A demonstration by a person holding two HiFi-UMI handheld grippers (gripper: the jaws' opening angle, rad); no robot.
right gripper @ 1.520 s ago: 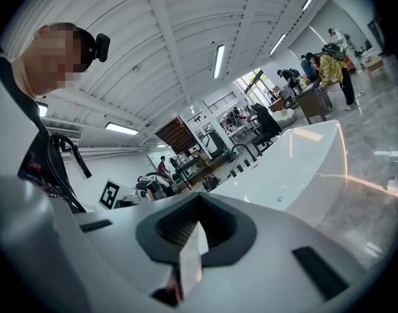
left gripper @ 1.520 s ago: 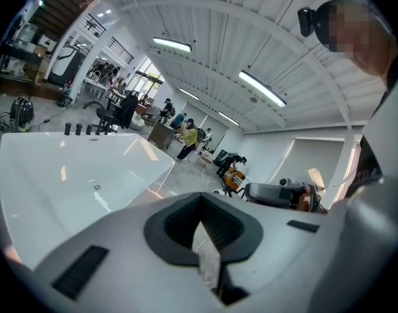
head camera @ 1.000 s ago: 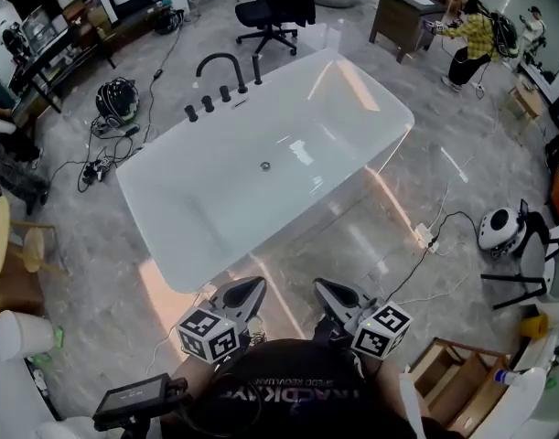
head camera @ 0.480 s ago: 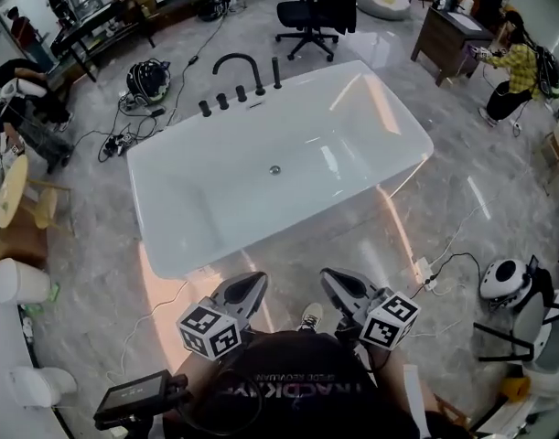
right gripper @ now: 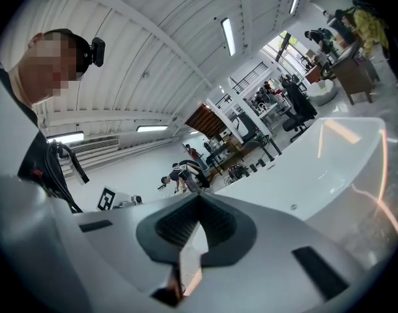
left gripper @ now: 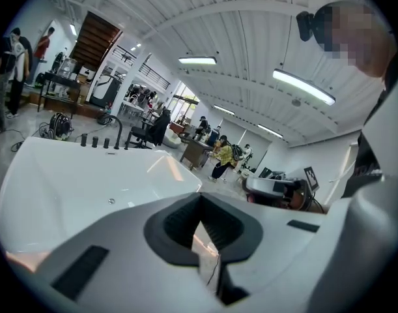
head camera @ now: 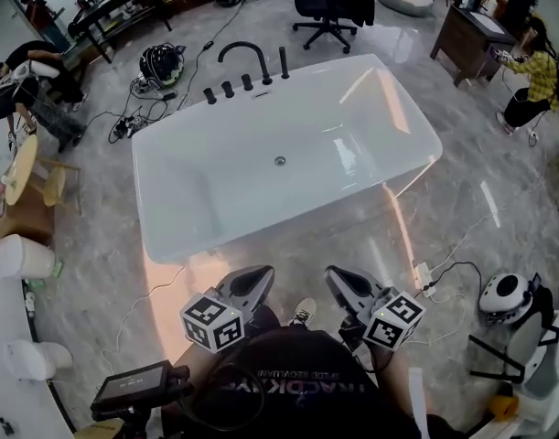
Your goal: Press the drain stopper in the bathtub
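You held the left gripper (head camera: 257, 279) and right gripper (head camera: 338, 278) close to your body, each with its jaws together on nothing. The small round metal drain stopper (head camera: 280, 161) lay mid-floor in the white rectangular bathtub (head camera: 352, 122), well ahead beyond the near rim, seemingly slightly nearer your left.

Black printed shirt (head camera: 297, 396); grey left claw (head camera: 260, 273), right claw (head camera: 334, 275), 2 marker cubes (head camera: 210, 322).

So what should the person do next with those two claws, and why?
Probably reach one gripper, say the right gripper, forward over the bathtub rim toward the drain stopper. Both it and the left gripper sit shut and empty near the person's body, short of the tub, while the stopper lies mid-floor inside it.
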